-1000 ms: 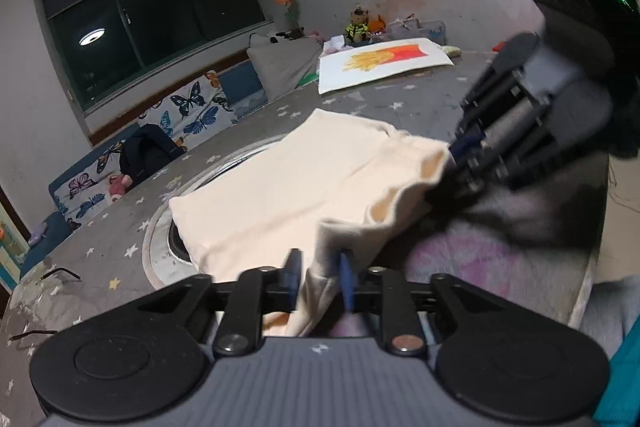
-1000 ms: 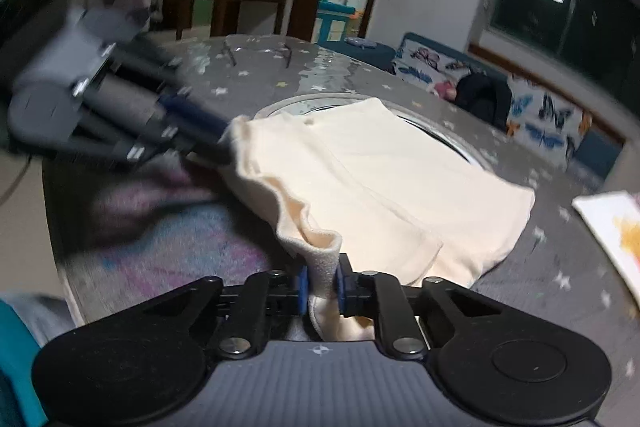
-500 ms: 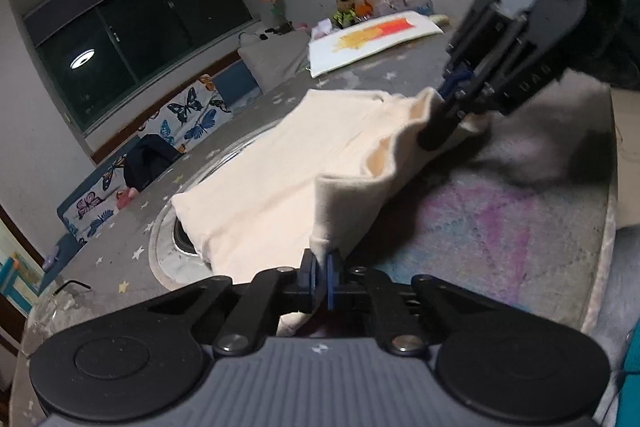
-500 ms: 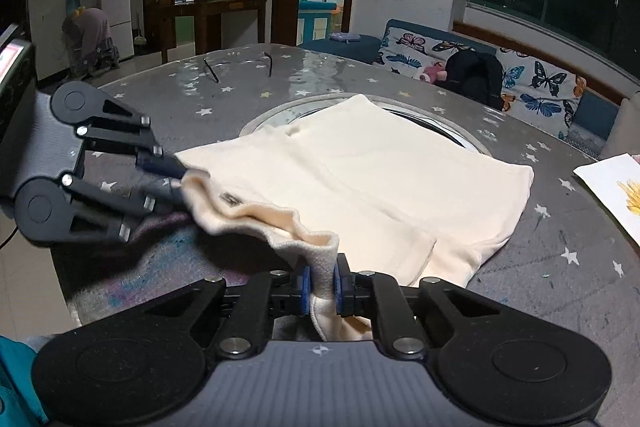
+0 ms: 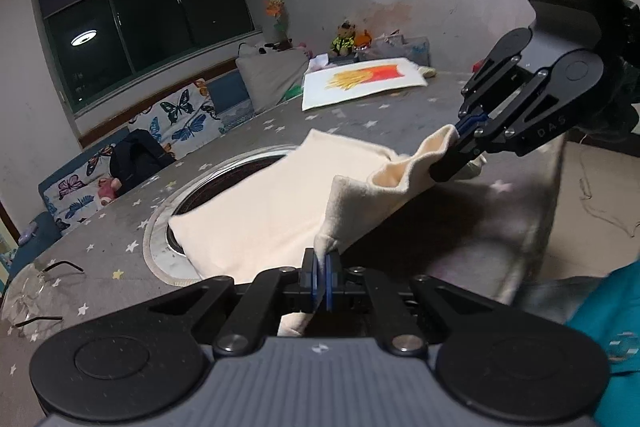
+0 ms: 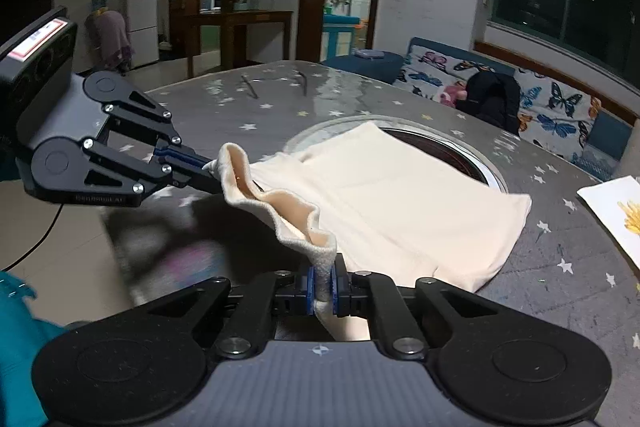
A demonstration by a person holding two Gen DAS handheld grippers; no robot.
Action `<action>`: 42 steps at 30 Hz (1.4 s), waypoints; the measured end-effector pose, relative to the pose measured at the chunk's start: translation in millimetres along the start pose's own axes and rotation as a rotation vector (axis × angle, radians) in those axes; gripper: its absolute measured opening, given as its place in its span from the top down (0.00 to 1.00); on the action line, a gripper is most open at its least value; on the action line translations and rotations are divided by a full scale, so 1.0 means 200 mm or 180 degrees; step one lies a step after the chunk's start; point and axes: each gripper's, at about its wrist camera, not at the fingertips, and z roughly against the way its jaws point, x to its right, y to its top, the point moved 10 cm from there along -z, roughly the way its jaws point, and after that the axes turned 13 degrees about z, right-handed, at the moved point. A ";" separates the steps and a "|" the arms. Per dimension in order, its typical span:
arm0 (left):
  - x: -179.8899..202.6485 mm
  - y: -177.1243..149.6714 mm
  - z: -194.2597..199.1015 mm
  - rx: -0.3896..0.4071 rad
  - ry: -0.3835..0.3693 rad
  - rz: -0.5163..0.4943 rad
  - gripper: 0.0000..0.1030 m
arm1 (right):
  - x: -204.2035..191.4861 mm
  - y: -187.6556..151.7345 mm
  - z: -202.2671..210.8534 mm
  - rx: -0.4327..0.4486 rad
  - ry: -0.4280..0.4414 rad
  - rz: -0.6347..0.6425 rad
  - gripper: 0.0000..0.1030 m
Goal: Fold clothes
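Note:
A cream garment (image 5: 256, 211) lies on the grey star-patterned table, partly over a round inset ring; it also shows in the right wrist view (image 6: 400, 203). My left gripper (image 5: 320, 277) is shut on one near corner of the garment's edge. My right gripper (image 6: 323, 287) is shut on the other near corner. Both corners are lifted off the table, and the edge between them hangs wavy. The right gripper shows in the left wrist view (image 5: 460, 135), the left gripper in the right wrist view (image 6: 208, 167).
A white sheet with an orange picture (image 5: 360, 83) lies at the far side of the table. The round metal ring (image 5: 160, 227) is set in the tabletop. A butterfly-print sofa (image 6: 520, 99) stands beyond the table. The near table edge is close below the grippers.
Both grippers have lifted the near edge of the garment higher and moved apart, stretching the edge between them. The left gripper's jaws closed on the cloth a second ago.

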 end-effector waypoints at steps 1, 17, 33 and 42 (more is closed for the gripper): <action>0.01 0.01 0.03 0.0013 -0.0019 0.0013 0.97 | -0.02 0.01 0.04 0.0008 0.0040 -0.0010 0.92; -0.14 0.26 -0.13 0.0033 -0.0008 0.0140 0.97 | 0.22 0.18 0.04 0.0050 0.0054 -0.0187 0.92; -0.51 0.32 -0.96 -0.0427 0.0590 0.0402 0.91 | 0.79 0.06 -0.71 -0.0435 -0.0402 -0.0795 0.83; -0.70 0.33 -0.75 -0.0160 0.0919 0.0990 0.84 | 0.85 0.02 -0.69 -0.0415 -0.0648 -0.0899 0.63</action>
